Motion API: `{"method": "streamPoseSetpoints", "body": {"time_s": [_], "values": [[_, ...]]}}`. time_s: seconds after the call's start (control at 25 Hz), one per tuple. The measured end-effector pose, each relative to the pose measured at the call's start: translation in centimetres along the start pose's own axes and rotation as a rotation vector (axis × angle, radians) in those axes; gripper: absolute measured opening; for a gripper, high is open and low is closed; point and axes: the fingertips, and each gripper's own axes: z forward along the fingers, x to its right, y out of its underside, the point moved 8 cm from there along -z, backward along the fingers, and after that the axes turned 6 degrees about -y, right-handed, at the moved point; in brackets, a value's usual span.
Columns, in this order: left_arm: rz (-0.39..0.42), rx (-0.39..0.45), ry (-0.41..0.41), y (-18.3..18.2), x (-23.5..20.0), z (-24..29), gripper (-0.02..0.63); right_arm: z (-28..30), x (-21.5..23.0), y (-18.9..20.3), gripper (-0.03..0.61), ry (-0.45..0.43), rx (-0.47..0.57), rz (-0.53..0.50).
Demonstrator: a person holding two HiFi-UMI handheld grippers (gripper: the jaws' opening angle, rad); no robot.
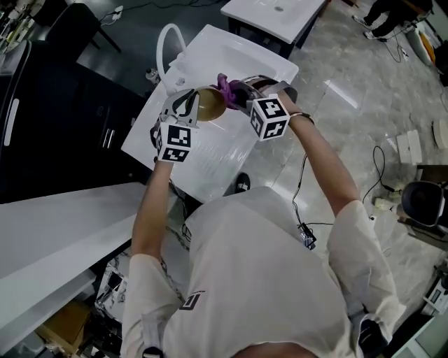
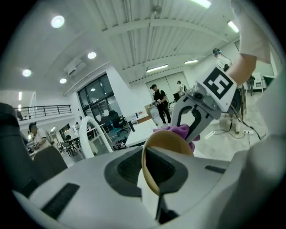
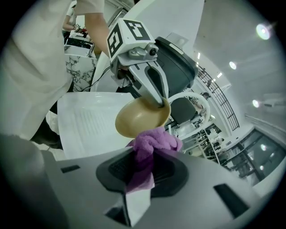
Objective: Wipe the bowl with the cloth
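A tan bowl [image 1: 208, 103] [image 2: 161, 159] [image 3: 140, 119] is held up in the air over the white table, tipped on its side. My left gripper [image 1: 198, 105] [image 2: 154, 179] is shut on its rim. A purple cloth [image 1: 225, 87] [image 2: 178, 131] [image 3: 149, 145] is bunched between the jaws of my right gripper [image 1: 236, 91] [image 3: 143, 172], which is shut on it. The cloth touches the bowl's outer wall near the rim. In the left gripper view the right gripper stands just behind the bowl.
A white table [image 1: 231, 63] lies below both grippers. A curved white chair back [image 1: 165, 43] stands at its far left, with a black chair [image 1: 66, 28] beyond it. A second white table [image 1: 276, 14] stands farther off. People stand in the background of the left gripper view.
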Motion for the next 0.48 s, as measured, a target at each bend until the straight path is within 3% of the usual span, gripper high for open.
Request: {"method": "streamPoseSetpoints", "body": {"time_s": [0.2,0.36,0.48], "values": [[-0.195,0.015,0.026,0.1,-0.5,0.8,0.023,-1.0,-0.9,1.1,0.074,0.005,0.074,0.127],[-0.275,0.011,0.074,0.2,-0.2,1.8,0.023,-1.5,-2.2,2.0,0.074,0.025,0.119,0.230],[-0.441,0.018,0.092,0.5,-0.2,2.3,0.018,-1.8,-3.8,2.3,0.074,0.038,0.183,0.330]]}}
